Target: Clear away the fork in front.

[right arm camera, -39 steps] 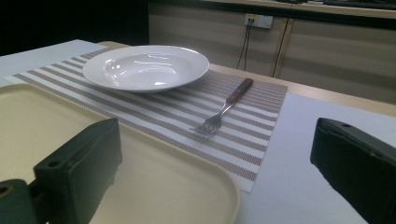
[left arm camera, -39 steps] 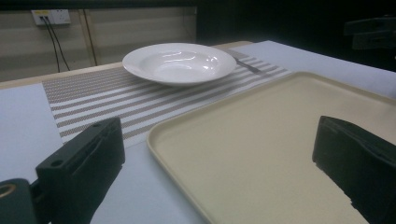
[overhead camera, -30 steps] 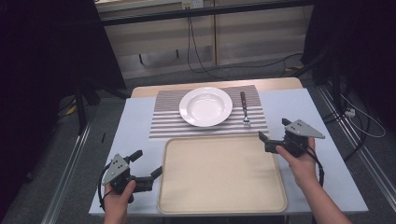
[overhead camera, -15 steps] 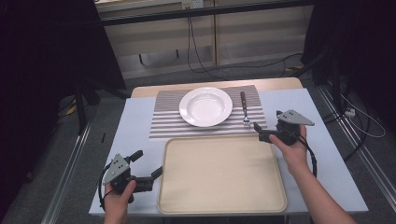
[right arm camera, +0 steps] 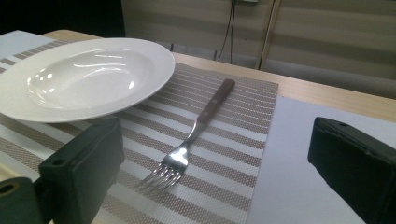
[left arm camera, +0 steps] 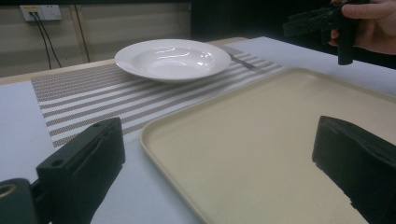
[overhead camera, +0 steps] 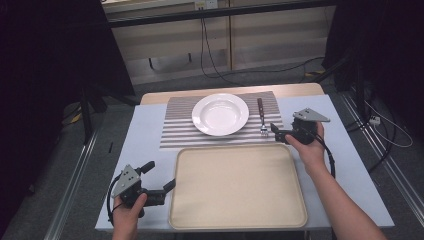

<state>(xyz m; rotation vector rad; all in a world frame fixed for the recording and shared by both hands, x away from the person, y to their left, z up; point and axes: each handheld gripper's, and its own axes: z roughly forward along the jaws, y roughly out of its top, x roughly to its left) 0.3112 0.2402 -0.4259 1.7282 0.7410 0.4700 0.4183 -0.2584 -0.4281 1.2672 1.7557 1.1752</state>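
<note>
Striped placemat carries a fork, tines toward both wide-open tongs, handle away.

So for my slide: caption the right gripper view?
Open right gripper facing a fork beside a white plate on a striped placemat.

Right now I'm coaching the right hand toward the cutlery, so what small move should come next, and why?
Probably ease the right tongs forward and down so the jaws straddle the fork. They are open and empty, close to the fork's tines, and the fork lies flat on the striped placemat beside the white plate, untouched. The left tongs sit open by the tray.
</note>
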